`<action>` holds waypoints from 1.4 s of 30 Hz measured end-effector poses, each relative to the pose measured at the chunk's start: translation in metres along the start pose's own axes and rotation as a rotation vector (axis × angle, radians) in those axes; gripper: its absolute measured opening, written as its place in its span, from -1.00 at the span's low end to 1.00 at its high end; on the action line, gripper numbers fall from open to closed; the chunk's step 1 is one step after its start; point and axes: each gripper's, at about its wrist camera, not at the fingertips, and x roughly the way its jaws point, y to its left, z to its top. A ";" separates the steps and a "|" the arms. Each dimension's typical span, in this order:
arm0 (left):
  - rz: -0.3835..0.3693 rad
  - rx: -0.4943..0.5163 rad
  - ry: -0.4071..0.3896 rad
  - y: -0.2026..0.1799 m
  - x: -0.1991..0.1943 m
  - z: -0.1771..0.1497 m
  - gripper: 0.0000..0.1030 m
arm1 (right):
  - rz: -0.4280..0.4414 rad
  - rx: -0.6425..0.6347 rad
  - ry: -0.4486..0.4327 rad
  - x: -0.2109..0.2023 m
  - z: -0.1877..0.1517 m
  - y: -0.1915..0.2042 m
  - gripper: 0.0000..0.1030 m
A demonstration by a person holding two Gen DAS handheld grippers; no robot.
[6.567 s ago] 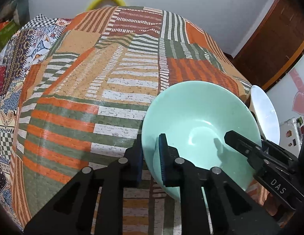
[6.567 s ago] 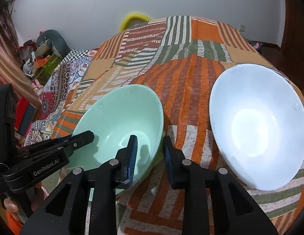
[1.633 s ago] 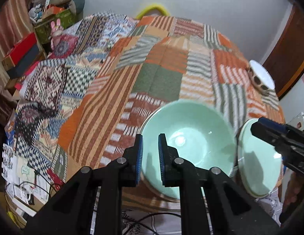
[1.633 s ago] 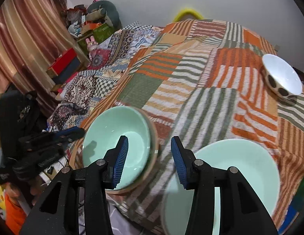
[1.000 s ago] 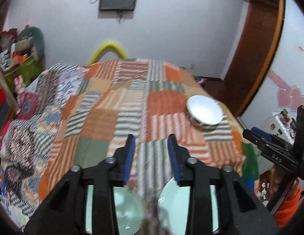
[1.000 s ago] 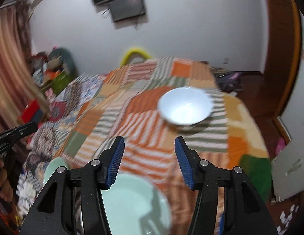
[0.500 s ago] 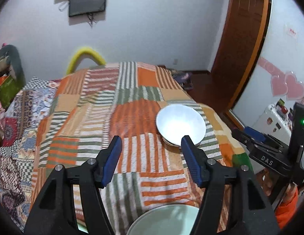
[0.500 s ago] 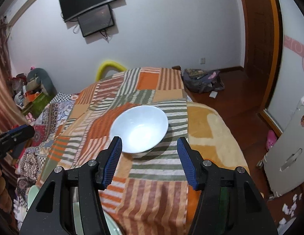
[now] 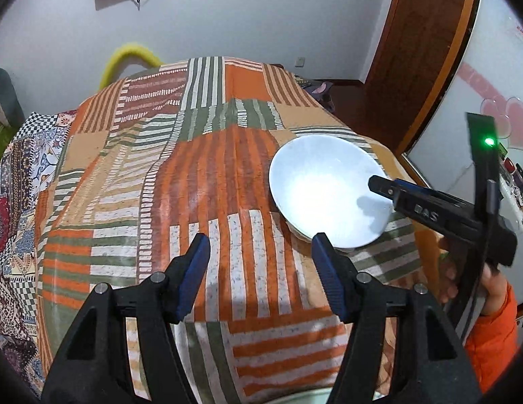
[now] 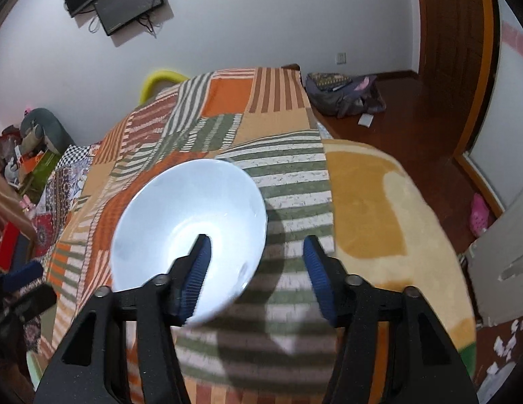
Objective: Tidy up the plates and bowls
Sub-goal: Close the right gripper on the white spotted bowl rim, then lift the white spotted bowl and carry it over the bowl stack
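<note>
Blue ribbed pads on black plastic, that's the right gripper [image 10: 256, 256], and its jaws are closing with the near rim of the white bowl [image 10: 190, 242] sitting between them. One pad hangs over the inside of the bowl and the other is out over the striped blanket [image 10: 295, 175]; the pads aren't pressing on anything that I can see. The bowl looks tilted and a bit blurred in this view.

The left gripper [image 9: 259, 259] has its jaws spread wide with nothing in them, just the orange and white stripes of the blanket [image 9: 211, 185] underneath. The same white bowl [image 9: 325, 198] is just past its right pad, near the right-hand edge of the bed. From that side you also see the right gripper [image 9: 376, 181] reaching over the bowl's rim, with lettering on its finger that reads something like "DAS", and an orange sleeve [image 9: 490, 333] below it. A green light [image 9: 489, 141] glows on the black post behind.

A dark screen [image 10: 126, 3] hangs on the wall, with no writing readable on it.

Compared with a second and a half back, the two green bowls have dropped out of the right view and only a sliver of a pale one shows at the bottom edge on the left, and the white bowl is much closer to both grippers
</note>
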 end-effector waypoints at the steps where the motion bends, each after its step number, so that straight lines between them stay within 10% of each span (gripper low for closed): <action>1: 0.000 0.002 0.003 0.000 0.004 0.001 0.21 | -0.001 0.003 0.016 0.006 0.002 -0.001 -0.30; 6: 0.004 0.003 0.016 0.000 0.019 0.002 0.20 | 0.044 0.007 0.078 0.025 0.001 -0.001 -0.76; 16: -0.006 -0.046 0.059 0.002 0.049 0.004 -0.06 | 0.090 -0.109 0.091 0.002 -0.026 0.013 -0.75; 23: -0.059 -0.075 0.145 0.007 0.071 -0.005 -0.72 | 0.155 -0.117 0.119 -0.009 -0.044 0.018 -0.74; 42: -0.079 -0.067 0.008 0.001 -0.040 -0.030 -0.73 | 0.170 -0.109 0.026 -0.066 -0.040 0.051 -0.74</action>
